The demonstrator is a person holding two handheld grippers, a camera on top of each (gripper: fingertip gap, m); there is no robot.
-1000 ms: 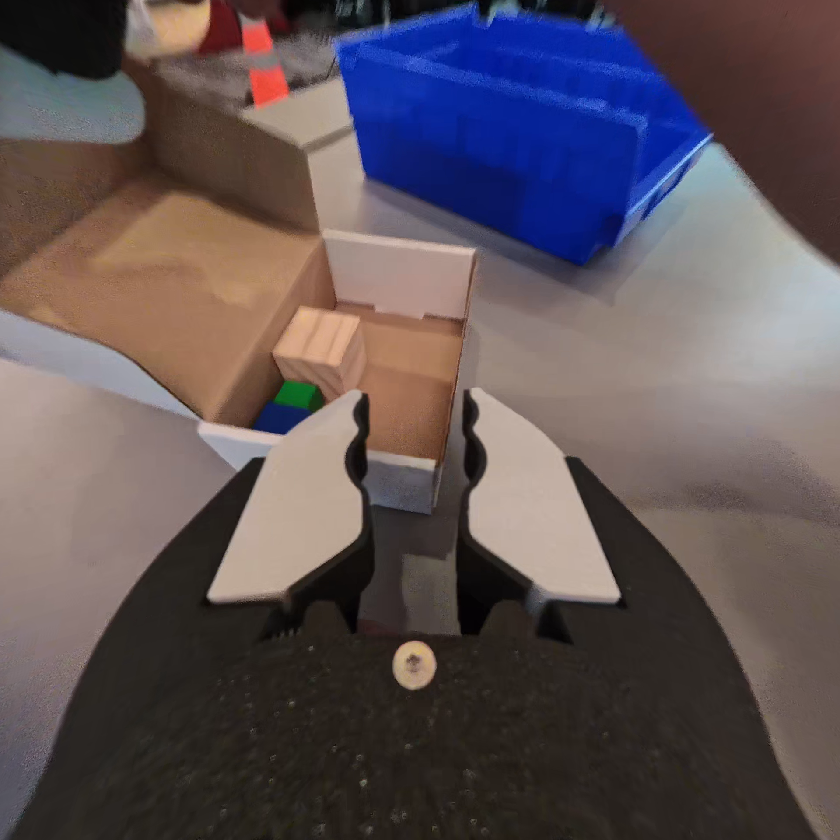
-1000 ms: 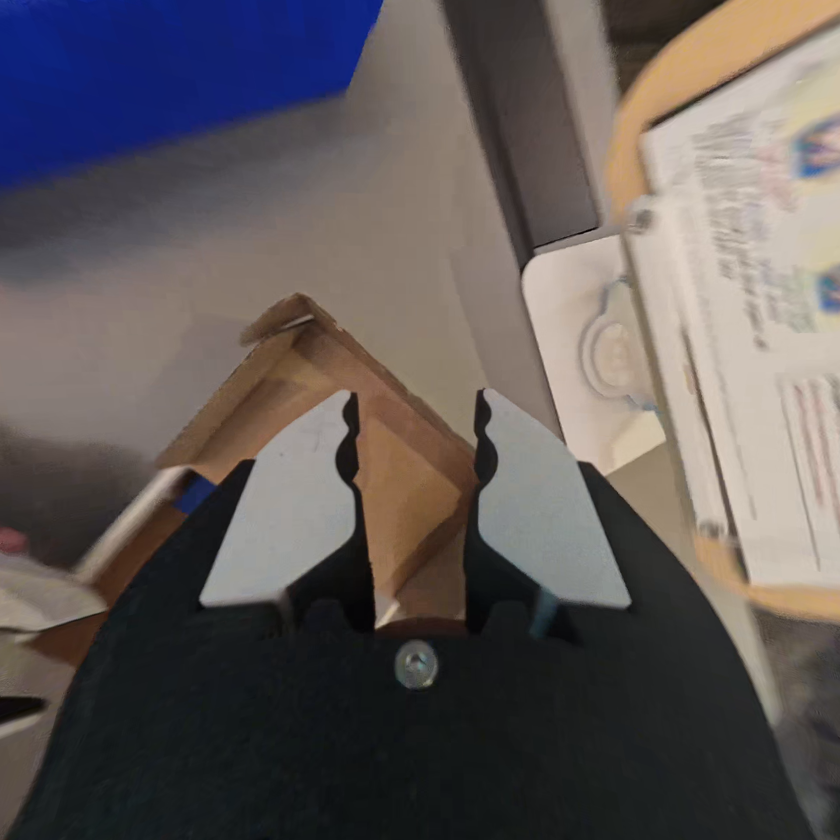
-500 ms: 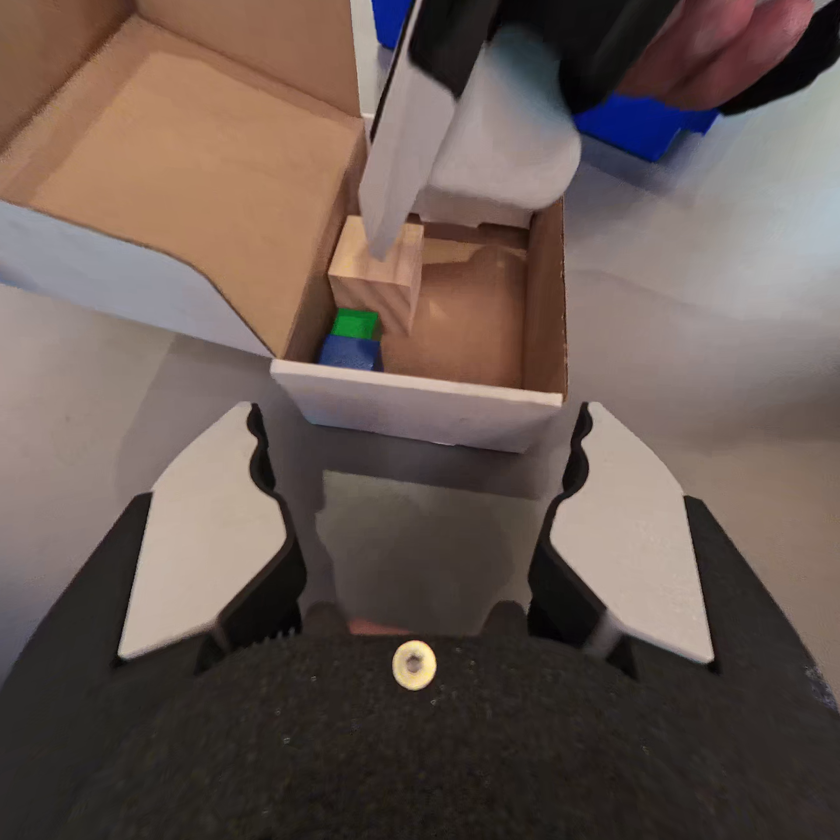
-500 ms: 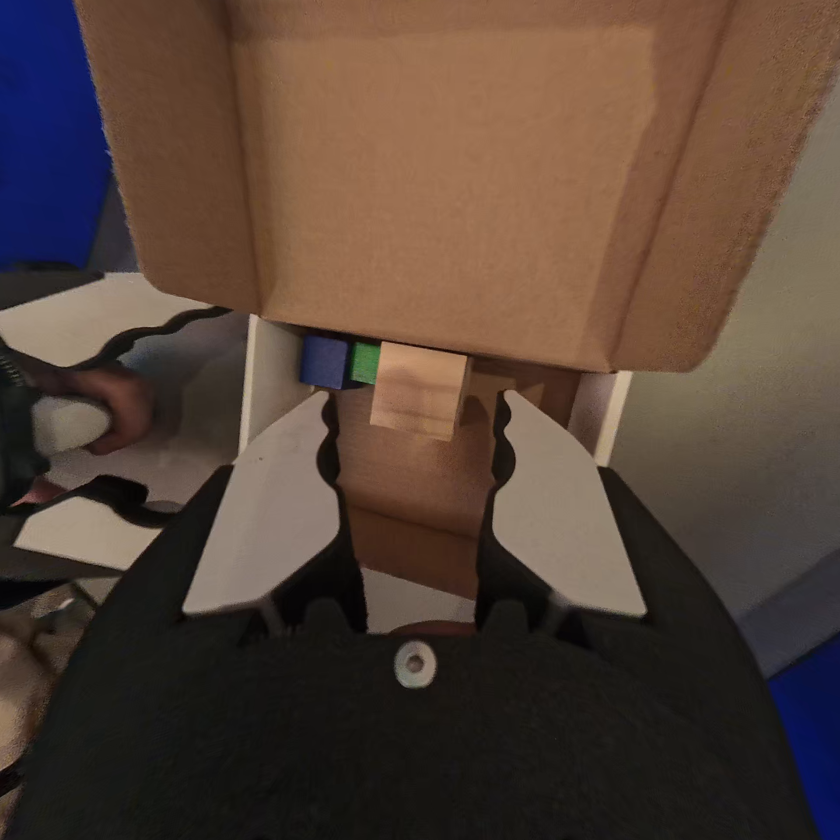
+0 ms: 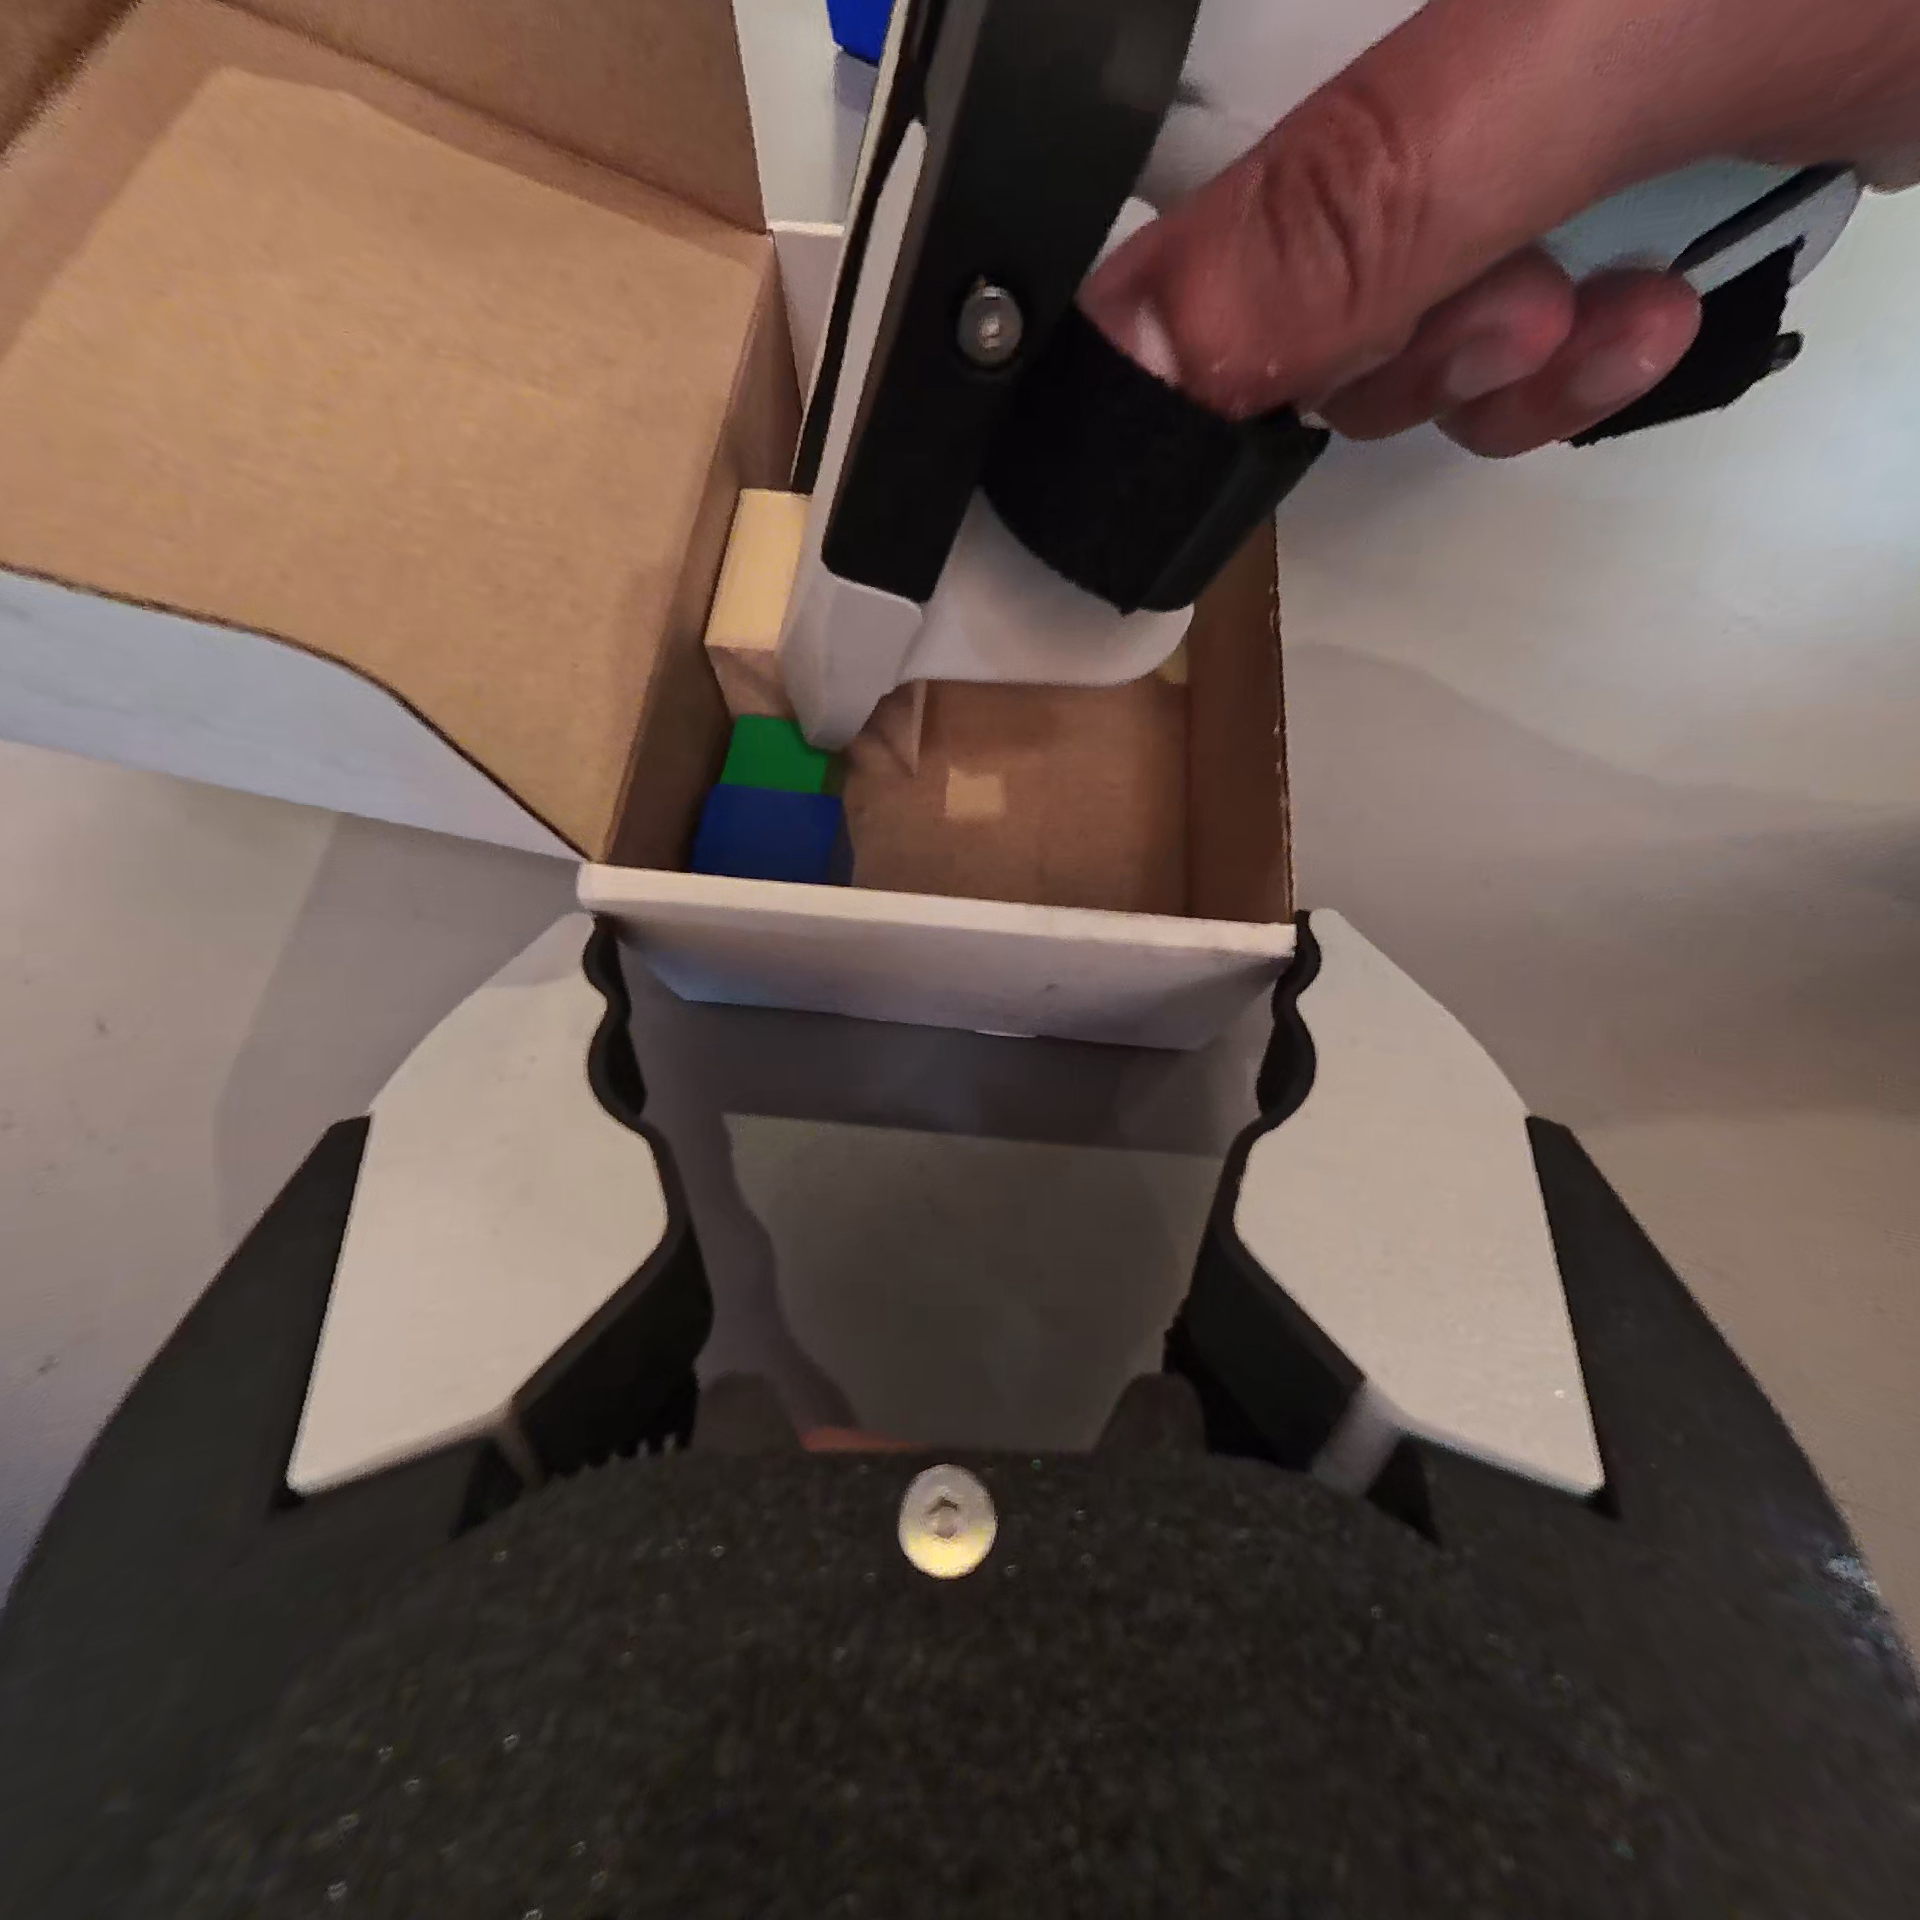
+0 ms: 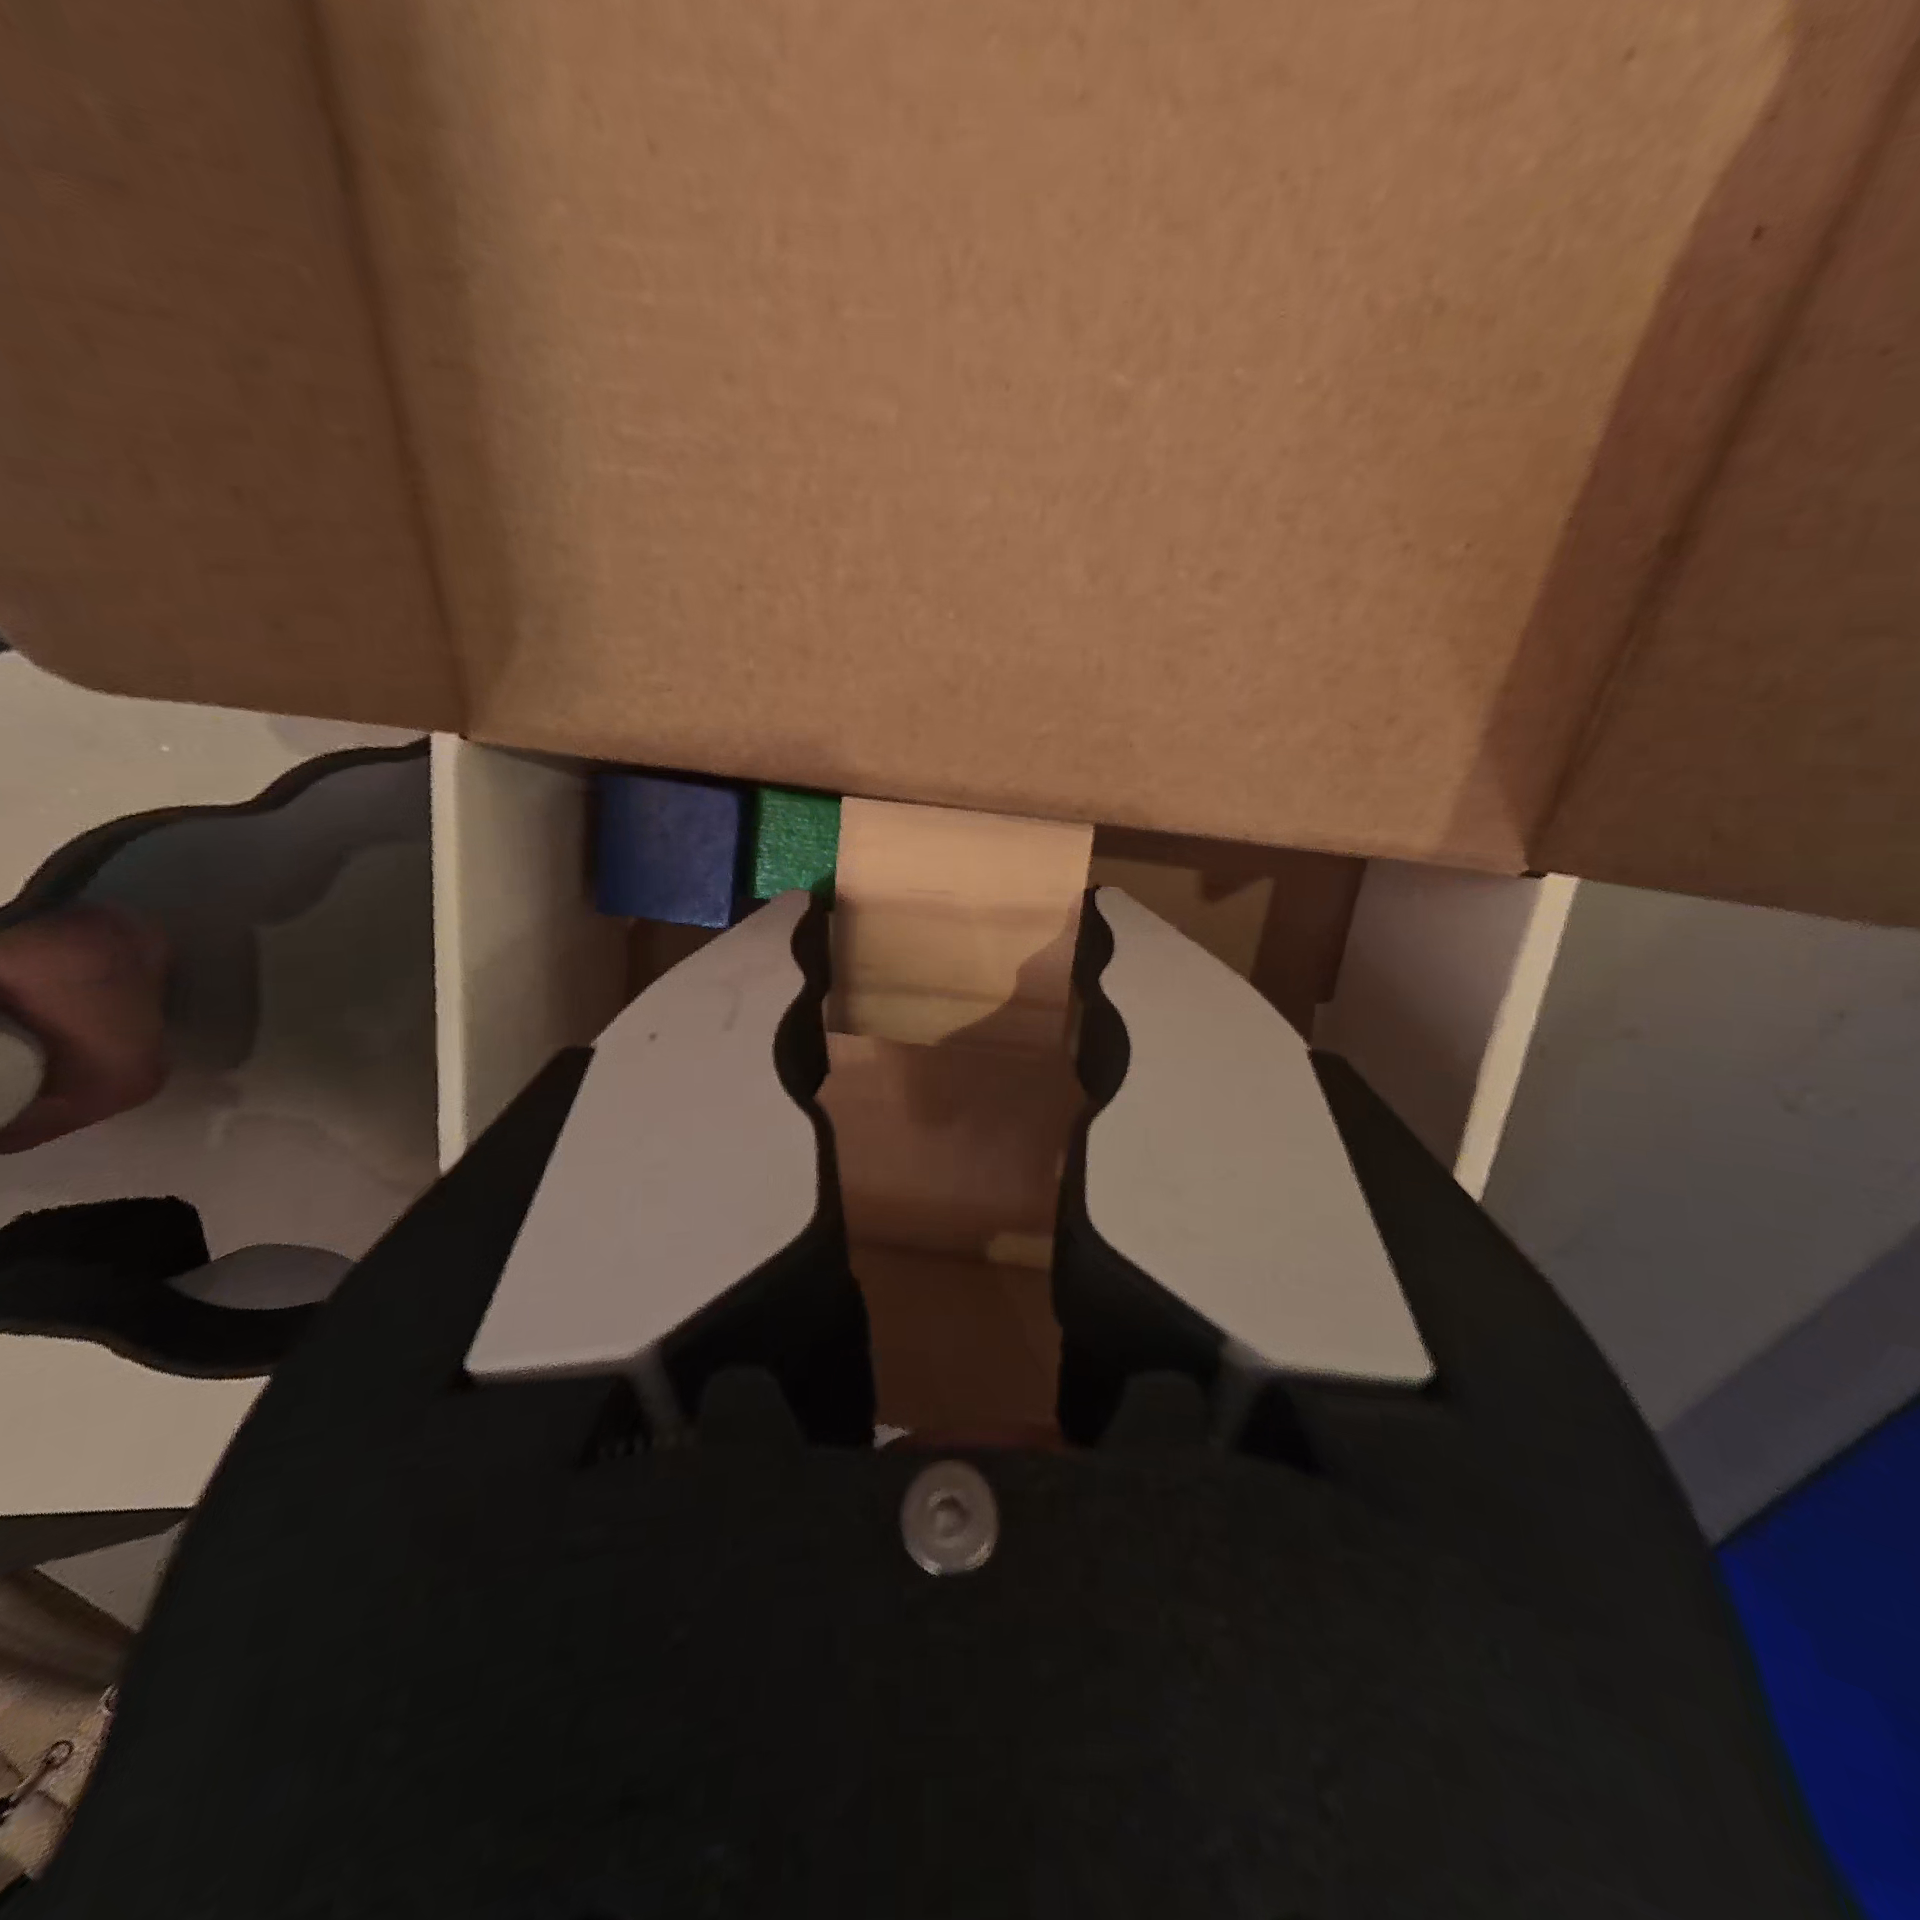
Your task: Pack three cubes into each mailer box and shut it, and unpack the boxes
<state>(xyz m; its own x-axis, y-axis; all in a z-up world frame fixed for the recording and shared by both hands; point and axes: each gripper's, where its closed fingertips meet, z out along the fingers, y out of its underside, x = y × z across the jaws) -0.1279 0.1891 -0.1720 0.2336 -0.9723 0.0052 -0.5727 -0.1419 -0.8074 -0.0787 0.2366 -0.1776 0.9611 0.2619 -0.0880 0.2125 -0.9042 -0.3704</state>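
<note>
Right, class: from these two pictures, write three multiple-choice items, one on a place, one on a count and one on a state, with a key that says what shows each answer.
1. Where does the blue cube lie?
A. Inside the mailer box, against its front wall
B. On the table outside the box
C. On the lid

2. How many cubes are in the box?
A. One
B. Three
C. Five

3. How do the left tongs stand?
A. Shut on a cube
B. Shut on nothing
C. Open wide, tips at the front wall's two corners

Key: 1 A, it sits just behind the white front wall. 2 B, both views show three in a row. 3 C, the whole wall spans the gap between the tips.
</note>
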